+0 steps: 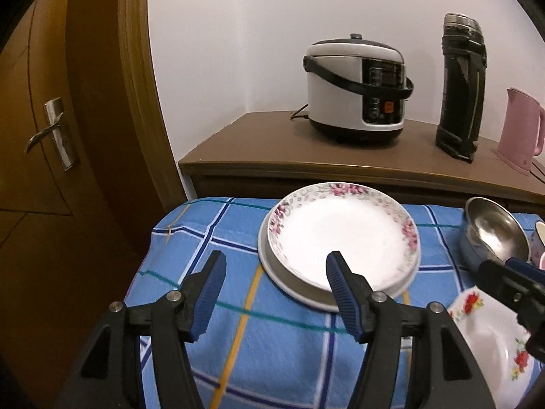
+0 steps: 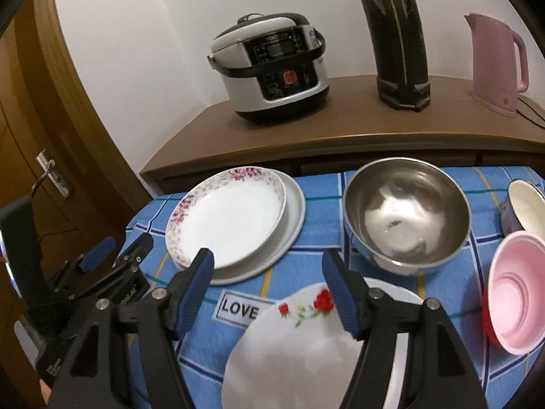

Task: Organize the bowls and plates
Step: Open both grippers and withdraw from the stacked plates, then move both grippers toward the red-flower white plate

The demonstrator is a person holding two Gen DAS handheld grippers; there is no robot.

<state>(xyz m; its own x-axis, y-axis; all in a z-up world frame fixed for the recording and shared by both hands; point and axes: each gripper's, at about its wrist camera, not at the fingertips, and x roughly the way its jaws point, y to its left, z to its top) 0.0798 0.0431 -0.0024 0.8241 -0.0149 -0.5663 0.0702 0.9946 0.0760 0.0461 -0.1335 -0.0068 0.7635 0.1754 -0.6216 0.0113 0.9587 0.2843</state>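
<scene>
A pink-flowered plate rests on a plain white plate at the far left of the blue checked tablecloth. My left gripper hovers open just before this stack, with nothing between its fingers. My right gripper is open and empty above a red-rose plate, which lies on another white plate. A steel bowl stands beyond. At the right, a pink bowl tilts in a red bowl.
A flowered white bowl sits at the far right. Behind the table, a brown cabinet carries a rice cooker, a black thermos and a pink kettle. A wooden door stands left of the table's edge.
</scene>
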